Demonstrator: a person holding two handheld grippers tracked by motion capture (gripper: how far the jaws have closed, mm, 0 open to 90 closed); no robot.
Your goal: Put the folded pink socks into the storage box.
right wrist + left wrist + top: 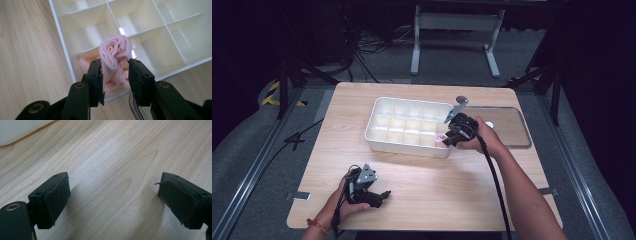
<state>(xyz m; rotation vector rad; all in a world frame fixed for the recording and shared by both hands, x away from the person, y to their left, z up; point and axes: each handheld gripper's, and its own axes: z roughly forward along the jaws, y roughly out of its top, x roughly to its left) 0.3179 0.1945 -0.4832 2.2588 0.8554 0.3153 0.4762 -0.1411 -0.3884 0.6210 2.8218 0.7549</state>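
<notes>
- Table [422,185], white divided tray [384,141] mid-table.
- R gripper [115,75] at tray's near-right corner cell; jaws flank pink rolled cloth [115,53], light pinch at most, roll's axis pointing up at cam.
- L gripper [113,195] well apart, jaws spread over bare wood.

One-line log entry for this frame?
right gripper: jaws around rolled pink cloth in corner cell of white divided tray | left gripper: open, over bare table
</notes>
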